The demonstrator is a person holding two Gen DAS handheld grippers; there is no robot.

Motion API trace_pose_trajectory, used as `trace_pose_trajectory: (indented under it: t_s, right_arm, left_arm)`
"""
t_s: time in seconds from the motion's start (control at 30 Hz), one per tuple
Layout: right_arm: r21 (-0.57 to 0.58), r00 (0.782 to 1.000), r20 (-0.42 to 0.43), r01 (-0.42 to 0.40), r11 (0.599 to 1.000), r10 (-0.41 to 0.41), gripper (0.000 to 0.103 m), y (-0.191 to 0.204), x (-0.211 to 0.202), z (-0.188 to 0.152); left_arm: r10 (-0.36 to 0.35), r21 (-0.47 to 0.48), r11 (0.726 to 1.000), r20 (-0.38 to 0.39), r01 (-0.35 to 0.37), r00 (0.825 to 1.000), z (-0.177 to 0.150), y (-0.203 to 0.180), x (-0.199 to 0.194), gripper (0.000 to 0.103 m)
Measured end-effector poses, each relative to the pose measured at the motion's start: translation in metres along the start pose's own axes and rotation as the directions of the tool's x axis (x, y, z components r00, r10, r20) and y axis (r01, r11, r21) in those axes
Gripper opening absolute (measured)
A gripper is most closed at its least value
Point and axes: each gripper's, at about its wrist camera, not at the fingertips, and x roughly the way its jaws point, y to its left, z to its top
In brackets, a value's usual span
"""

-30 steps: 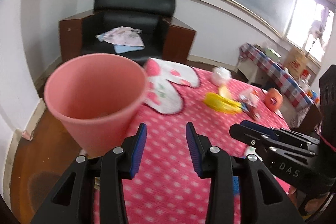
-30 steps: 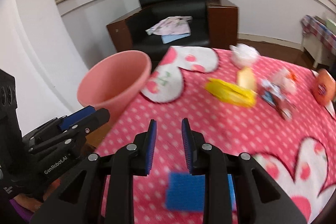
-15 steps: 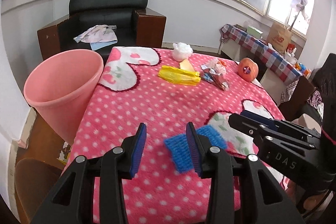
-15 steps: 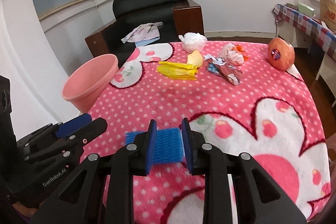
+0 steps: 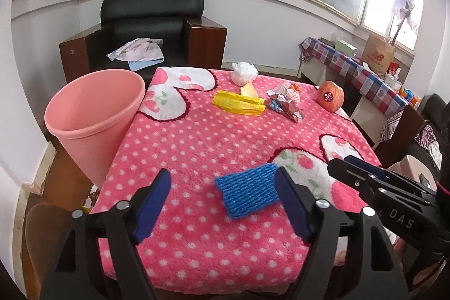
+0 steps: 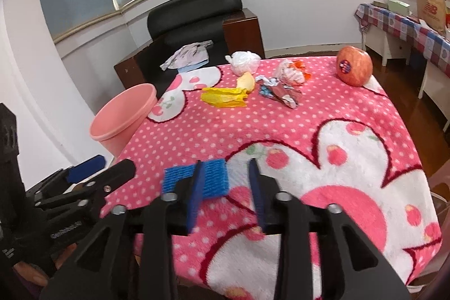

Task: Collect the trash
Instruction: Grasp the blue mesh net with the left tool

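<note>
Both grippers have pulled back from the pink bin [image 5: 92, 114] toward the near edge of the pink polka-dot blanket [image 5: 211, 137], so the whole table now shows. At the far side lie a white plastic bag [image 5: 244, 72], a yellow wrapper [image 5: 239, 103], a pale fruit slice [image 5: 249, 90], crumpled foil and paper scraps [image 5: 285, 100] and an apple [image 5: 330, 99] to the right. The bin stands off the table's left edge; a black armchair [image 5: 152, 27] with cloths on its seat sits beyond. Nothing lies between the grippers and the blue foam net [image 5: 249, 193], which rests flat on the near blanket. The left gripper [image 5: 222, 201] is spreading wide, the net ahead between its pads and untouched. The right gripper [image 6: 226, 187] is also opening, empty; the net [image 6: 194, 179] lies just beyond, mostly behind its left finger [image 6: 194, 190].
</note>
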Motion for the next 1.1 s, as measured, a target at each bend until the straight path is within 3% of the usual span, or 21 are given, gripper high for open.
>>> trace_pose_trajectory:
  t_s: [0.17,0.73,0.9,1.1]
  right_arm:
    - [-0.022,1.0,0.015,-0.007,1.0,0.007,0.043,0.003,-0.004,-0.001]
    - [-0.005,0.997,-0.005,-0.077,0.997,0.077,0.043,-0.007,0.0,-0.003]
    - [0.017,0.999,-0.024,-0.04,0.999,0.04,0.043,-0.023,0.005,-0.002]
    - [0.016,0.999,-0.038,-0.022,1.0,0.022,0.043,-0.039,0.008,-0.004]
  left_arm:
    - [0.009,0.002,1.0,-0.005,-0.009,1.0,-0.001,-0.002,-0.001,0.079]
    - [-0.088,0.061,0.994,-0.108,0.095,0.99,-0.008,-0.017,0.019,0.078]
    - [-0.131,0.115,0.983,-0.126,0.146,0.983,-0.002,-0.021,0.023,0.075]
    - [-0.133,0.287,0.94,-0.193,0.185,0.972,-0.001,-0.028,0.041,0.069]
